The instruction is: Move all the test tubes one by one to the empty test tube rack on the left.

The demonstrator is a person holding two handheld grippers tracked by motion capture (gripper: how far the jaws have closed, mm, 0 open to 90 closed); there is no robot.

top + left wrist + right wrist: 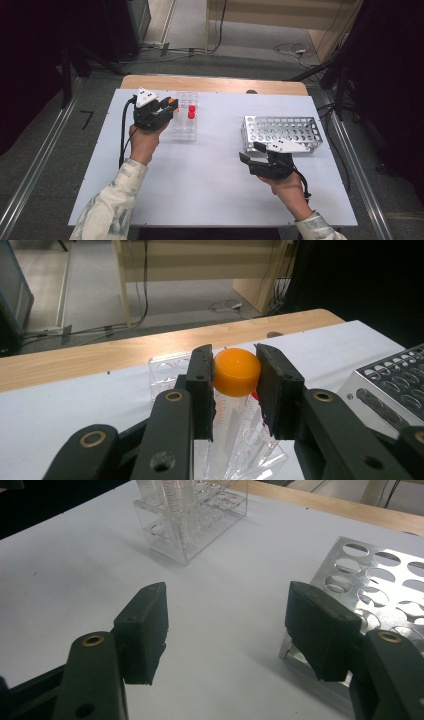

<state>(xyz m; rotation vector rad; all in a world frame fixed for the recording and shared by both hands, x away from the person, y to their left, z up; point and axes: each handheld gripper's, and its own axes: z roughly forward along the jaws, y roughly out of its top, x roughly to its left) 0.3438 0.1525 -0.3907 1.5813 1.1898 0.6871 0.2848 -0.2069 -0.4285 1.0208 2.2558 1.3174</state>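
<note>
— What is being held?
— A clear plastic tube (226,415) with an orange screw cap (236,371). It has fine printed marks down its side and stands about upright, leaning a little.

— Where is it?
— In the clear plastic rack (184,120), at the left side of the white table. The cap sits between the two black pads, touching both. The tube's lower end is in among the rack's holes; which hole, I cannot tell.

— Anything else in that rack?
— Two tubes with red caps (191,111), standing upright side by side near the rack's middle.
</note>
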